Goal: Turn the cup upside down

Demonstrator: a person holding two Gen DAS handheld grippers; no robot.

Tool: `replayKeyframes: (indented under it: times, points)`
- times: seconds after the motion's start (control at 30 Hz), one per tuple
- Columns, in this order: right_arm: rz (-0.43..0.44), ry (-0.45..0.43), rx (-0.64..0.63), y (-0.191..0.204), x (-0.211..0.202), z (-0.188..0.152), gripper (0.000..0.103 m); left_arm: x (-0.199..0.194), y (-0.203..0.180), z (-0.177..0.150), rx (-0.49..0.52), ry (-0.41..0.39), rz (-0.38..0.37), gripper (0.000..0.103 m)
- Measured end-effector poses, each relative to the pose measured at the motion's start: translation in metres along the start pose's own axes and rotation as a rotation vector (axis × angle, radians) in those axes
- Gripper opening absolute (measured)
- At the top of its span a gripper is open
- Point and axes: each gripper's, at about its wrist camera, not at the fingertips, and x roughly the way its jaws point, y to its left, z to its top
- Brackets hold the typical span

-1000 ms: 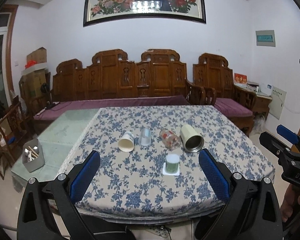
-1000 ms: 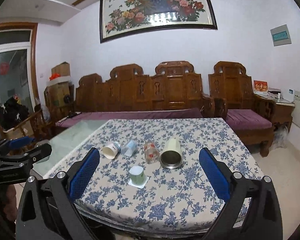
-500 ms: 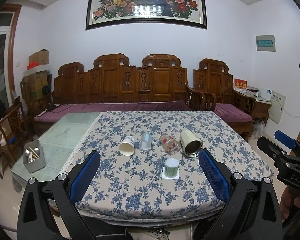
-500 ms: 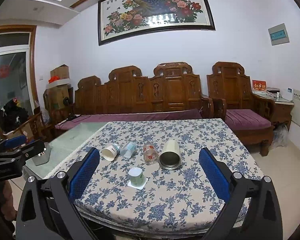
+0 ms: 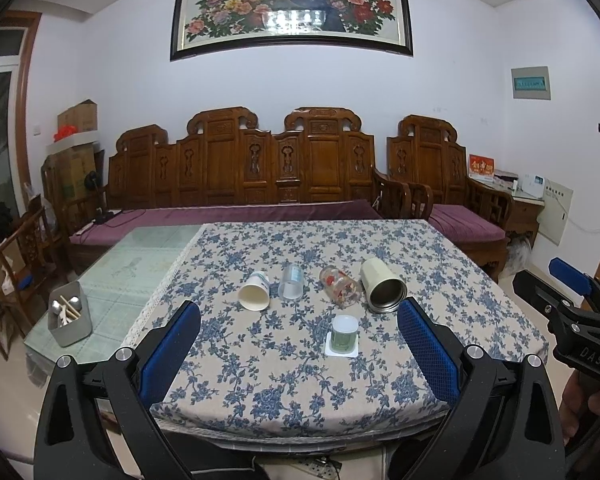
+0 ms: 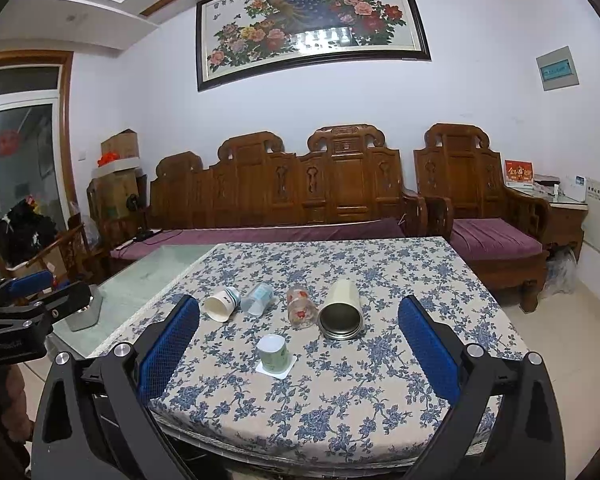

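Left wrist view: left gripper [image 5: 298, 344] held level before the near table edge [image 5: 300, 426], jaws spread wide, nothing between them, pads [image 5: 170, 350] over the cloth's front corners. Green cup [image 5: 344, 334] stands upright on a white coaster [image 5: 341, 351], centre-right, near the front. Behind it, a row on their sides: paper cup [image 5: 255, 292], clear cup [image 5: 291, 283], patterned glass [image 5: 340, 291], cream tumbler [image 5: 382, 291]. Bare floral cloth lies btwn cup and near edge. Right gripper [image 5: 572, 300] at far right, off the table.

Right wrist view: right gripper [image 6: 299, 344] also wide open, empty, short of the front edge. Cup [image 6: 273, 353] sits left of centre; tumbler [image 6: 341, 312] just behind-right, apart from it. Left gripper [image 6: 32, 296] at far left, beside the table.
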Motion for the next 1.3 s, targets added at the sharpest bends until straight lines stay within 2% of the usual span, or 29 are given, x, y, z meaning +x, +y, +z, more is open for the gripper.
replayKeyframes:
  times: [1.3]
  points:
    - [0.000,0.000,0.001,0.0004,-0.0001,-0.0005,0.100,-0.0040,0.0025,0.0012,0.007,-0.006,0.003,0.095]
